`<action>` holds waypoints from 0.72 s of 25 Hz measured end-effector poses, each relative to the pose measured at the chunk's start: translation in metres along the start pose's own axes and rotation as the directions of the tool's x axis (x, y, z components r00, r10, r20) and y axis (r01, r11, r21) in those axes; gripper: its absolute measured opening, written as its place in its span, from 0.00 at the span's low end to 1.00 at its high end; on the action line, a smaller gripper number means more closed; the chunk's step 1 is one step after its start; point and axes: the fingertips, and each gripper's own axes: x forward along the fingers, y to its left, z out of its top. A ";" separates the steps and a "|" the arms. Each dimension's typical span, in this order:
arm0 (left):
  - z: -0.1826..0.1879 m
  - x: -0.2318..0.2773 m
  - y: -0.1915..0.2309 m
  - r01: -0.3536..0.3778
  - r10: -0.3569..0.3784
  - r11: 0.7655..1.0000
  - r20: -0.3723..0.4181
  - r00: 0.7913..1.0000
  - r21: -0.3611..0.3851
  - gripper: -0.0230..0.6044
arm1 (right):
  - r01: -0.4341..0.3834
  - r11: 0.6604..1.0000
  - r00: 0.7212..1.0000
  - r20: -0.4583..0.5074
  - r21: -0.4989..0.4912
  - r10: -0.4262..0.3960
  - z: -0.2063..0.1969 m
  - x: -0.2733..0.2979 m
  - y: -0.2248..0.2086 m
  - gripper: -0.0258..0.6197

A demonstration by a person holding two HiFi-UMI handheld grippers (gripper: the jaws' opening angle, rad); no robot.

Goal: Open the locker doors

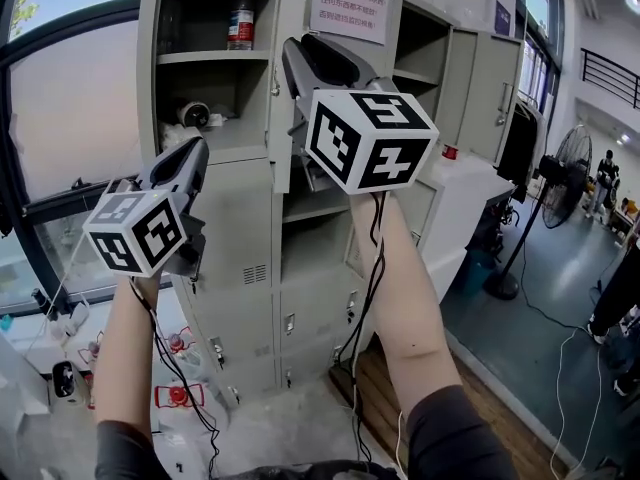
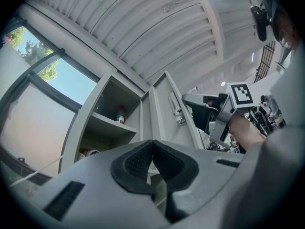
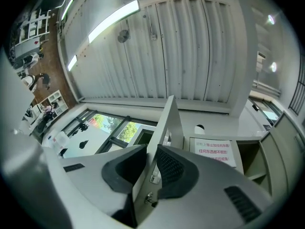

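The grey metal lockers (image 1: 240, 218) fill the middle of the head view. One upper door (image 1: 282, 118) stands swung out, edge-on to me. My right gripper (image 1: 293, 68) is raised to it. In the right gripper view the door panel (image 3: 169, 123) runs between the two dark pads (image 3: 174, 168), and my right gripper (image 3: 151, 149) is shut on its free edge, just above the lock. My left gripper (image 1: 195, 153) hangs lower left, short of the lockers. Its jaws (image 2: 152, 144) meet with nothing between them. The same door (image 2: 167, 109) shows in the left gripper view.
The top left compartment is open, with a bottle (image 1: 240, 23) on its upper shelf. A printed notice (image 1: 348, 8) hangs on a top door. More doors (image 1: 495, 93) stand open at the right. A floor fan (image 1: 570, 163) and cables lie right; clutter sits lower left.
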 end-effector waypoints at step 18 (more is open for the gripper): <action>-0.024 0.015 -0.049 -0.057 0.058 0.998 -0.047 0.997 0.012 0.05 | -0.049 0.970 0.997 0.064 0.237 0.035 -0.008 -0.032 -0.070 0.17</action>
